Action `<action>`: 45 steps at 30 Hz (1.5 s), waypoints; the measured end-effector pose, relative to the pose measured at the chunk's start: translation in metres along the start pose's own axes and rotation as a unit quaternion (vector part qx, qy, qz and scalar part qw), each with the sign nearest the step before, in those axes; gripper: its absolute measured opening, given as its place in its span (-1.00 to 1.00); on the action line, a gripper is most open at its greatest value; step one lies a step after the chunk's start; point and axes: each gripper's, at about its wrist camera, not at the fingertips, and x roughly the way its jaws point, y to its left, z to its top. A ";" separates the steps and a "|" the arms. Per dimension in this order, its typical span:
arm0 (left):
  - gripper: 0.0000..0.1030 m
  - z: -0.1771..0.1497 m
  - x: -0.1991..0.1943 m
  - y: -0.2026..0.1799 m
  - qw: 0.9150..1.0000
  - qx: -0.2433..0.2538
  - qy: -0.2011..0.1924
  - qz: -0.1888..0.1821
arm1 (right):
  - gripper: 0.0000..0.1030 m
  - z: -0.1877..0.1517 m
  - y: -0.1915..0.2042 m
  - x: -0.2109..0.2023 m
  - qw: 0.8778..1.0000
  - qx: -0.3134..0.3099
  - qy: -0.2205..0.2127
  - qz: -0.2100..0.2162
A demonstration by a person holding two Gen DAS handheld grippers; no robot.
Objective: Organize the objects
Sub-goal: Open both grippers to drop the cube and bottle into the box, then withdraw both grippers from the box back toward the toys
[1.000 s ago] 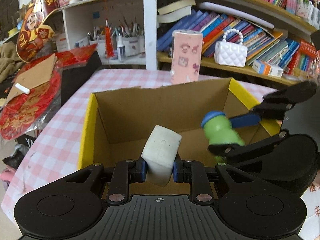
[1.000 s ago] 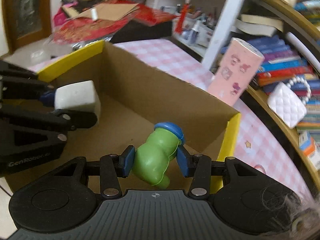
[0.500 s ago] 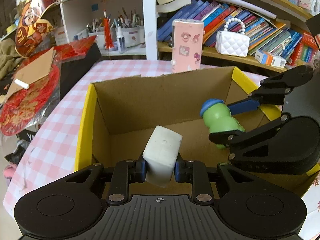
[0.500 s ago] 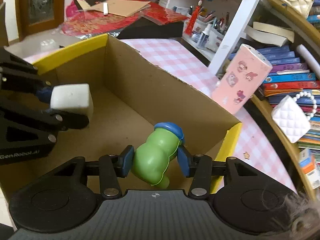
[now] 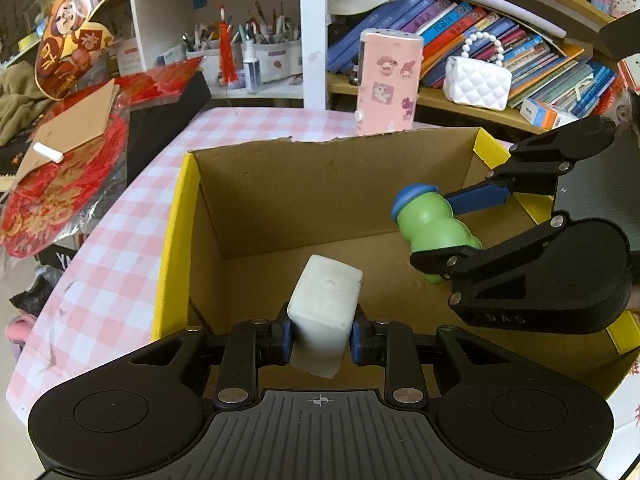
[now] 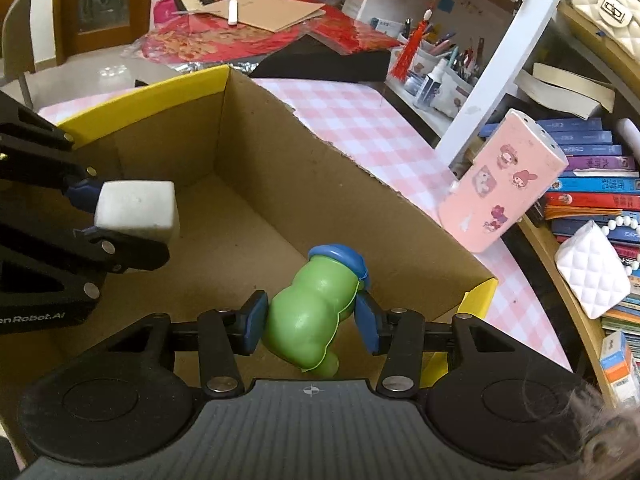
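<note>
An open cardboard box with yellow flaps stands on a pink checked table; it also shows in the right wrist view. My left gripper is shut on a white block and holds it above the box's near side. My right gripper is shut on a green bottle-shaped toy with a blue cap and holds it over the box's right part. The toy and the right gripper show in the left wrist view; the block and the left gripper show in the right wrist view.
A pink box with cartoon stickers stands behind the cardboard box. Bookshelves with books, a white quilted purse and pen cups line the back. Red decorations and cardboard lie on the left.
Both grippers have risen a little and tilted further down into the box, each still holding its object. The box now sits lower and more fully in both views.
</note>
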 end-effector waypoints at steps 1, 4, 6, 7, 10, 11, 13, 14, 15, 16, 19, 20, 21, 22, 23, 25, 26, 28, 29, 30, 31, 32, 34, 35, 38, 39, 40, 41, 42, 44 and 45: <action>-0.48 -0.001 -0.001 0.001 1.000 -0.001 -0.002 0.003 | -0.13 0.001 0.000 0.001 1.000 0.000 -0.002 0.002; -0.47 -0.001 -0.001 0.002 1.000 0.000 -0.006 0.006 | -0.12 0.004 0.003 0.003 1.000 -0.010 0.003 0.008; -0.32 0.000 -0.002 0.000 1.000 0.005 -0.010 0.008 | -0.09 0.005 0.006 0.004 1.000 -0.021 0.011 0.010; -0.25 0.000 -0.003 -0.001 1.000 0.010 -0.014 0.007 | -0.03 0.005 0.007 0.004 1.000 -0.024 0.011 0.010; -0.07 0.001 -0.008 -0.007 0.999 0.026 -0.029 0.018 | 0.21 0.004 0.008 -0.001 1.000 -0.028 0.001 -0.002; 0.05 0.001 -0.011 -0.008 0.999 0.031 -0.036 0.025 | 0.23 0.003 0.007 -0.002 1.000 -0.023 -0.003 -0.004; 0.24 0.002 -0.021 -0.006 0.998 0.029 -0.056 0.028 | 0.26 0.000 0.005 -0.009 1.000 -0.003 -0.007 -0.005; 0.33 0.002 -0.029 -0.004 0.997 0.024 -0.068 0.022 | 0.29 -0.002 0.005 -0.015 1.000 0.007 -0.012 -0.005; 0.35 0.002 -0.036 -0.002 0.997 0.019 -0.077 0.018 | 0.31 -0.003 0.006 -0.020 1.000 0.014 -0.018 -0.006; 0.35 0.001 -0.043 0.000 0.996 0.013 -0.087 0.014 | 0.31 -0.004 0.007 -0.029 0.999 0.020 -0.027 -0.010; 0.37 -0.004 -0.068 0.003 0.993 -0.001 -0.117 0.004 | 0.31 -0.008 0.017 -0.055 0.997 0.036 -0.055 -0.042; 0.41 -0.006 -0.076 0.003 0.992 -0.004 -0.127 -0.001 | 0.31 -0.010 0.020 -0.066 0.995 0.045 -0.066 -0.057; 0.49 -0.008 -0.084 0.004 0.991 -0.007 -0.135 -0.004 | 0.31 -0.011 0.023 -0.074 0.994 0.054 -0.074 -0.066; 0.54 -0.011 -0.092 0.005 0.990 -0.008 -0.144 -0.006 | 0.31 -0.013 0.027 -0.085 0.991 0.066 -0.087 -0.073; 0.60 -0.015 -0.100 0.004 0.988 -0.008 -0.153 -0.007 | 0.34 -0.015 0.031 -0.095 0.989 0.077 -0.097 -0.077; 0.65 -0.022 -0.113 0.004 0.986 -0.005 -0.165 -0.004 | 0.38 -0.022 0.040 -0.114 0.984 0.104 -0.113 -0.087; 0.67 -0.026 -0.118 0.004 0.986 -0.004 -0.168 -0.002 | 0.39 -0.026 0.045 -0.122 0.982 0.118 -0.117 -0.094; 0.68 -0.035 -0.128 0.005 0.985 -0.008 -0.171 -0.001 | 0.39 -0.035 0.053 -0.133 0.976 0.149 -0.120 -0.103; 0.68 -0.040 -0.132 0.006 0.985 -0.010 -0.170 -0.002 | 0.39 -0.040 0.057 -0.138 0.972 0.170 -0.121 -0.107; 0.69 -0.045 -0.135 0.007 0.986 -0.012 -0.169 -0.003 | 0.39 -0.044 0.060 -0.142 0.969 0.187 -0.120 -0.110; 0.69 -0.051 -0.139 0.007 0.986 -0.014 -0.167 -0.005 | 0.39 -0.050 0.063 -0.145 0.964 0.209 -0.119 -0.111; 0.69 -0.056 -0.141 0.007 0.986 -0.013 -0.165 -0.006 | 0.39 -0.056 0.066 -0.149 0.960 0.228 -0.118 -0.112; 0.69 -0.067 -0.143 0.008 0.988 -0.008 -0.155 -0.007 | 0.39 -0.067 0.073 -0.154 0.952 0.258 -0.113 -0.122; 0.69 -0.072 -0.144 0.008 0.989 -0.005 -0.150 -0.008 | 0.38 -0.072 0.077 -0.156 0.948 0.270 -0.110 -0.129; 0.69 -0.089 -0.148 0.007 0.990 0.002 -0.138 -0.011 | 0.38 -0.086 0.090 -0.163 0.938 0.297 -0.104 -0.145; 0.69 -0.094 -0.150 0.006 0.991 0.004 -0.135 -0.012 | 0.38 -0.089 0.094 -0.165 0.935 0.305 -0.101 -0.150; 0.69 -0.100 -0.151 0.006 0.991 0.004 -0.131 -0.014 | 0.38 -0.094 0.101 -0.166 0.933 0.312 -0.095 -0.153; 0.69 -0.105 -0.153 0.005 0.992 0.003 -0.128 -0.013 | 0.39 -0.098 0.105 -0.167 0.932 0.316 -0.089 -0.155; 0.69 -0.110 -0.154 0.004 0.992 0.002 -0.126 -0.009 | 0.39 -0.102 0.111 -0.168 0.930 0.321 -0.081 -0.160; 0.69 -0.121 -0.157 0.003 0.993 -0.001 -0.119 0.000 | 0.39 -0.111 0.125 -0.170 0.924 0.331 -0.067 -0.180; 0.69 -0.126 -0.159 0.003 0.993 -0.006 -0.115 0.005 | 0.39 -0.116 0.131 -0.172 0.919 0.338 -0.063 -0.193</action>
